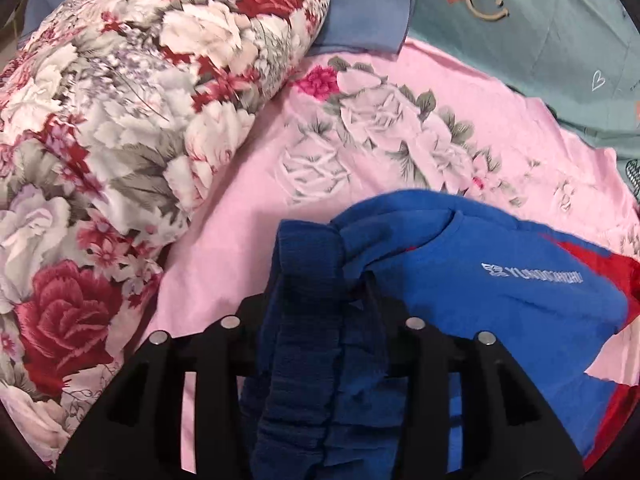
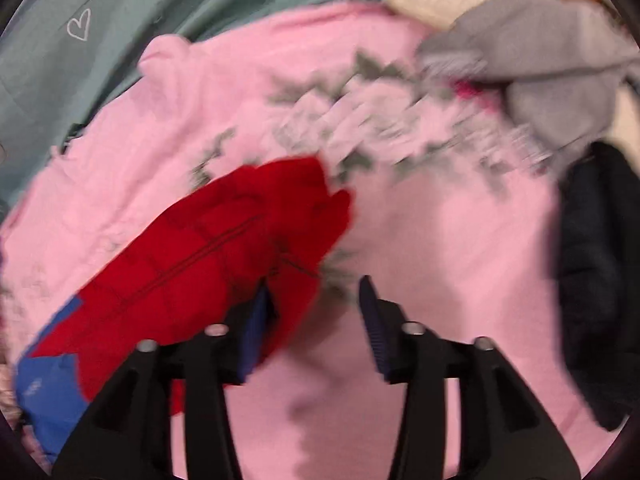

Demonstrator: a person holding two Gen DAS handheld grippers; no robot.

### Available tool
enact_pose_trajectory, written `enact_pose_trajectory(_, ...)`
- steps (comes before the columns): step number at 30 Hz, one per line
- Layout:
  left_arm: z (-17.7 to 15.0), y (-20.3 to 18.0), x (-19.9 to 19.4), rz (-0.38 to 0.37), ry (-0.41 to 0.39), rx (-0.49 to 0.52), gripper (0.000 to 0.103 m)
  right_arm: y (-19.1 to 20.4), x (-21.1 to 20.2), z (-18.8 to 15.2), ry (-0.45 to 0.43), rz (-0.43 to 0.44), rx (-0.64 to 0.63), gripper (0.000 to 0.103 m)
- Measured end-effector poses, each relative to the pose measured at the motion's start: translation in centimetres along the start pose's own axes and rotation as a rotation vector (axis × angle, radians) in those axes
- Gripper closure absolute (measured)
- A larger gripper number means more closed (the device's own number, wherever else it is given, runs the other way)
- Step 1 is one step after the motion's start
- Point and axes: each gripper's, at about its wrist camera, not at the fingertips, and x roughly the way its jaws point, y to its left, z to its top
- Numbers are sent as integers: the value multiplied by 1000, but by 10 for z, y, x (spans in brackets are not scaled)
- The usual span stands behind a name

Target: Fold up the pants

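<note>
Your left gripper [image 1: 320, 300] is closed on the dark blue ribbed waistband [image 1: 308, 320] of the pants [image 1: 460, 292]; the bunched band fills the gap between the fingers. From there the blue and red pants spread toward 3 o'clock over the pink floral sheet [image 1: 240, 200]. A rolled flowered quilt [image 1: 120, 120] lies at 10 o'clock. Your right gripper [image 2: 316, 320] stands wide and holds nothing; its left finger [image 2: 252, 336] is just at the edge of the red leg [image 2: 200, 260], which lies at 9 o'clock. Grey clothing [image 2: 540, 72] sits at 1 o'clock, blurred.
</note>
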Motion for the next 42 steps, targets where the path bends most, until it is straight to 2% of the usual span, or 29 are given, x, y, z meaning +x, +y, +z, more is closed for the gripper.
enact_pose_trajectory(3,1,3,-10,17,-31,0,49,10,-40,-1,-167,-38,-36,51)
enact_pose_trajectory(4,1,3,-13,27,-37,3,49,17,-51,-2,-223,-24,-60,51)
enact_pose_trajectory(5,1,5,-15,30,-39,3,46,29,-62,-2,-267,38,-111,51)
enact_pose_trajectory(6,1,6,-17,25,-38,-1,45,41,-64,-1,-257,117,-170,51)
enact_pose_trajectory(7,1,7,-18,19,-36,-5,45,62,-61,-4,-197,223,-252,51)
enact_pose_trajectory(9,-1,10,-22,12,-37,-9,43,100,-50,-11,-98,341,-369,51)
enact_pose_trajectory(13,-3,16,-25,18,-39,-23,40,163,-35,-35,-31,365,-549,51)
enact_pose_trajectory(17,-5,15,-21,16,-29,-13,40,202,1,-50,30,266,-689,52)
enact_pose_trajectory(18,-5,14,-20,9,-22,-10,40,206,7,-53,37,261,-709,55)
enact_pose_trajectory(20,-5,12,-15,4,-9,-6,40,211,11,-48,-24,264,-704,64)
enact_pose_trajectory(22,-5,10,-9,17,-4,-7,40,216,18,-36,-85,209,-651,95)
enact_pose_trajectory(23,-5,9,-5,29,0,-11,40,222,22,-31,-121,182,-630,99)
enact_pose_trajectory(25,-6,10,1,35,7,-19,38,233,32,-22,-186,116,-597,99)
enact_pose_trajectory(27,-7,12,6,50,11,-24,30,236,40,-11,-179,86,-560,99)
enact_pose_trajectory(29,-6,14,4,49,6,-28,30,226,30,0,-155,154,-481,99)
enact_pose_trajectory(31,-5,15,0,52,-3,-26,30,207,6,3,-161,273,-413,97)
enact_pose_trajectory(33,-3,14,-8,44,-24,-21,31,189,-13,-3,-64,406,-439,91)
enact_pose_trajectory(36,-2,13,-19,10,-40,-25,31,168,-14,-19,61,413,-498,90)
enact_pose_trajectory(40,-4,7,-26,-31,-54,-17,27,151,13,-32,151,364,-473,91)
enact_pose_trajectory(42,-6,2,-21,-49,-36,5,26,157,21,-25,73,369,-448,91)
